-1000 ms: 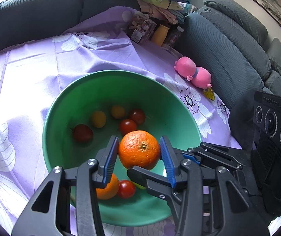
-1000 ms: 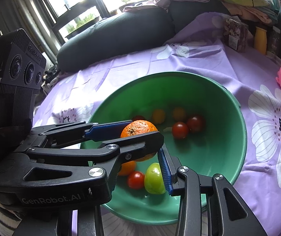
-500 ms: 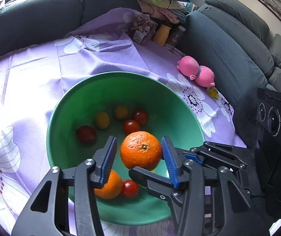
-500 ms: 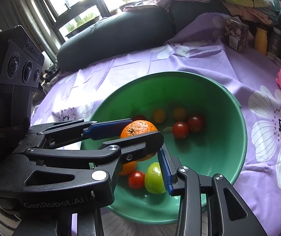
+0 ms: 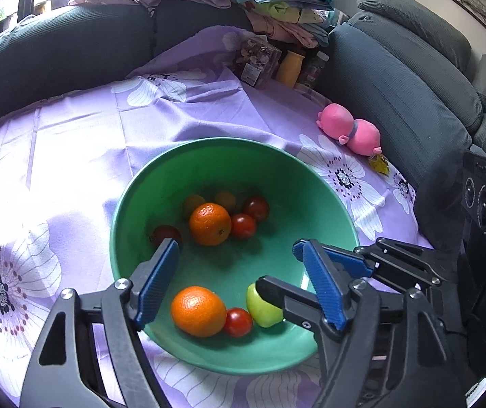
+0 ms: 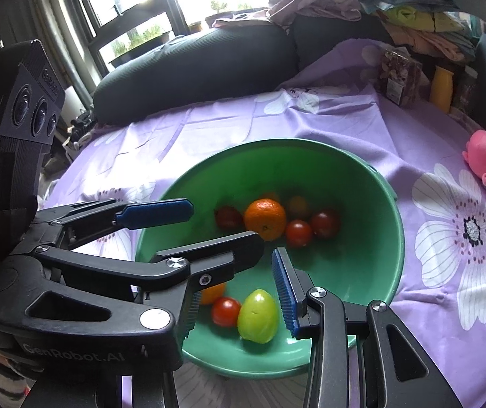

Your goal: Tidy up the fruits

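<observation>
Grey sofa cushions [image 5: 396, 78] are ringing a table draped in a lilac flower-print cloth [image 5: 83, 142], and a wide green plastic bowl [image 5: 328, 204] is sitting at its middle. One second ago the left gripper [image 5: 236, 261] was pinching a round orange mandarin; now its blue-padded jaws are standing spread wide and empty, hanging just above the near rim of the bowl. The released mandarin [image 5: 210, 223] is now lying on the bowl's floor, touching a red cherry tomato [image 5: 243, 226] and sitting among several other small red and yellow tomatoes. That reads as one more fruit delivered, so this placement looks finished and the gripper is free for whatever fruit is to be sorted next.

A second orange mandarin [image 5: 198, 311] is lying near the front wall beside another red tomato [image 5: 237, 321] and a pale green plum-shaped fruit [image 6: 258, 316].

The right gripper [image 6: 236, 292] is reaching in from the right, its fingers angled down over the near rim. Its jaws are parted, with the green fruit showing in the gap below them and not gripped. In the right wrist view the left gripper's black linkage is crossing in front, so the two tools are crowding each other closely over the bowl. A pink plush toy [image 5: 348, 129] is lying well apart on the cloth.
</observation>
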`<state>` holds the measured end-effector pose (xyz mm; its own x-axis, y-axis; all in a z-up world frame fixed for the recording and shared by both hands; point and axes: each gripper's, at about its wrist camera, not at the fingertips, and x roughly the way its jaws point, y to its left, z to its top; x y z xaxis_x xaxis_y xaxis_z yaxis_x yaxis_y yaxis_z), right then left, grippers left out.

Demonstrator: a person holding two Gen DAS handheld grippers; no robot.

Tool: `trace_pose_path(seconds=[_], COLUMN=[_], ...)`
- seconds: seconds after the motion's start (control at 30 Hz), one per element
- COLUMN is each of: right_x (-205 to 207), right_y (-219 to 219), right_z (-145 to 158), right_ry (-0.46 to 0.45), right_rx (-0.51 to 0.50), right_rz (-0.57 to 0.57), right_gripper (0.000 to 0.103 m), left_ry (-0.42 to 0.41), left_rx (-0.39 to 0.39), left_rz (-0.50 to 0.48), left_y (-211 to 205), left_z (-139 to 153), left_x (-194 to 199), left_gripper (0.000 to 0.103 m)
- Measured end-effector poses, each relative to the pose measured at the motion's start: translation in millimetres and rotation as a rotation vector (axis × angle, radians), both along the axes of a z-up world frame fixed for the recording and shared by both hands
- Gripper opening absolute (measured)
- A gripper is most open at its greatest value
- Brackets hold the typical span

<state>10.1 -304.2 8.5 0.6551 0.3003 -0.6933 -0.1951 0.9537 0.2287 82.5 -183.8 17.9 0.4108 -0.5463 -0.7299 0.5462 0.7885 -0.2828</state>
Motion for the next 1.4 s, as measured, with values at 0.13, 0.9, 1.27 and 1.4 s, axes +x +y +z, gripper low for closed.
trace_pose_path(seconds=[0.13, 0.9, 1.27, 1.4], right_x=[-5.4, -43.8, -56.9, -58.3], right_y=[-3.7, -11.7, -19.5, -24.7], right_z=[6.6, 42.9, 49.0, 50.4], right_ry=[-0.013, -0.110, -0.119, -0.117], right_rx=[-0.009, -0.154, -0.170, -0.165], right_rz=[-0.022, -0.140, -0.160, -0.169], right_gripper=[0.040, 0.071, 0.071, 0.071], left_ry=[-0.029, -0.145, -0.137, -0.138], left_rx=[0.011, 0.105, 0.039, 0.050], left_rz=[0.021, 0.170, 0.166, 0.138], left_y=[5.3, 24.0, 29.3, 29.3], left_z=[9.1, 55.2, 62.4, 63.9], left_x=[-5.7, -47.1, -58.9, -62.5], left_gripper=[0.082, 0.102, 0.102, 0.102])
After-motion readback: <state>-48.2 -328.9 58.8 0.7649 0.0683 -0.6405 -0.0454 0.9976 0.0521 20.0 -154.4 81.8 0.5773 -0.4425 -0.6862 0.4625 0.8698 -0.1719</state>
